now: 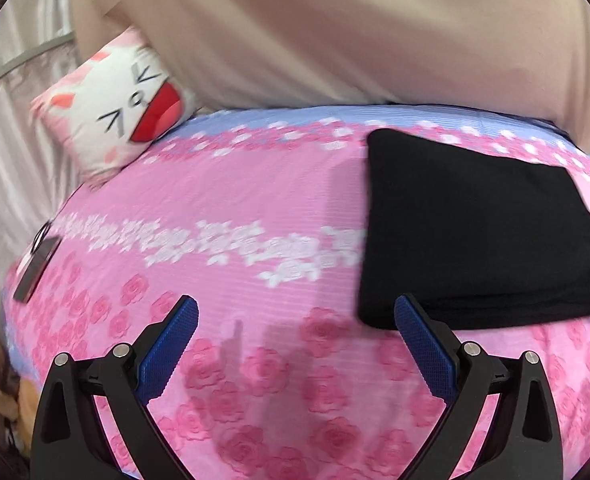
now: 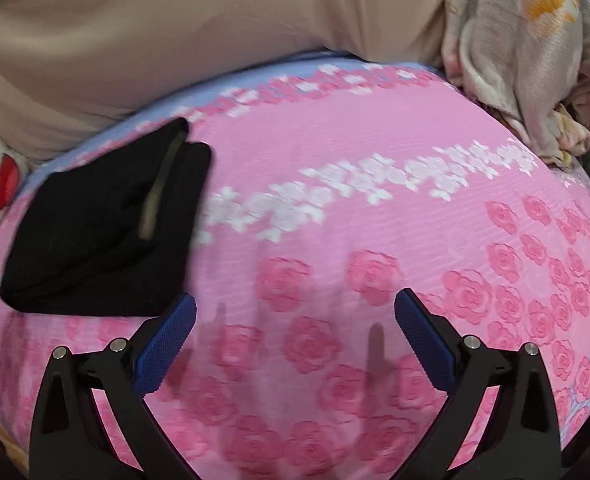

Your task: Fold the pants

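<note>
The black pants [image 1: 479,232] lie folded into a compact rectangle on the pink rose-patterned bed sheet [image 1: 223,208]. In the left wrist view they are to the right, just beyond the right fingertip. My left gripper [image 1: 297,320] is open and empty above the sheet. In the right wrist view the folded pants [image 2: 107,224] lie at the left, with a grey strip showing on top. My right gripper [image 2: 295,316] is open and empty, to the right of the pants, over bare sheet [image 2: 375,208].
A white and pink cat-face pillow [image 1: 123,104] lies at the far left of the bed. A dark flat device [image 1: 37,268] rests near the left edge. A crumpled floral blanket [image 2: 527,52] is heaped at the far right. A beige fabric mass [image 1: 335,32] fills the back.
</note>
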Demonstrator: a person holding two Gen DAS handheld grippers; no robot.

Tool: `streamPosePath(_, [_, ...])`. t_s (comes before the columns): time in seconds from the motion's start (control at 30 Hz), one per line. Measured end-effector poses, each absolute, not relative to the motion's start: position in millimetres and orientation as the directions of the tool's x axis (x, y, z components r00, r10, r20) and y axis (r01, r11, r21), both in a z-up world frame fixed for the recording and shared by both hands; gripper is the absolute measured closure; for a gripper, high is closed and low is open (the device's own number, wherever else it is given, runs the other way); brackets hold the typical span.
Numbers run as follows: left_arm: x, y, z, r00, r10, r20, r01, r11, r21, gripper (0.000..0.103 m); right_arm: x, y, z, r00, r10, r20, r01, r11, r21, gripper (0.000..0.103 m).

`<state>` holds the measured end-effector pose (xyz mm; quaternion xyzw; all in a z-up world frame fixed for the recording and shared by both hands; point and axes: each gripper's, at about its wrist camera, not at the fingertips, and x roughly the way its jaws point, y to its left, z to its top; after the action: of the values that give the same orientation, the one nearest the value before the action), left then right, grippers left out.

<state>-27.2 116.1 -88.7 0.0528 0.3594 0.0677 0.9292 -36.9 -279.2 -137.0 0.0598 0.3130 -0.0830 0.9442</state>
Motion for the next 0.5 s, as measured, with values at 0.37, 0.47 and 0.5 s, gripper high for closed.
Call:
streamPosePath(0.37, [-24,48,-86,0.745,0.032,-0.666,0.098,0.983,0.156,0.006,-23,-196,-99,0.838,-0.092,-0.537,0.053,0.995,-0.087,0.005])
streamPosePath(0.47, [-20,51,-87,0.733,0.039,-0.68,0.088,0.985,0.151,0.006,-14,-197,-92,0.841,-0.073,-0.535,0.046,0.997,-0.063,0.005])
streamPosePath(0.5, [-19,52,-87,0.73,0.041,-0.683,0.084,0.985,0.15,0.006,-13,-197,-92,0.84,-0.068,-0.538,0.045,0.997,-0.056,0.005])
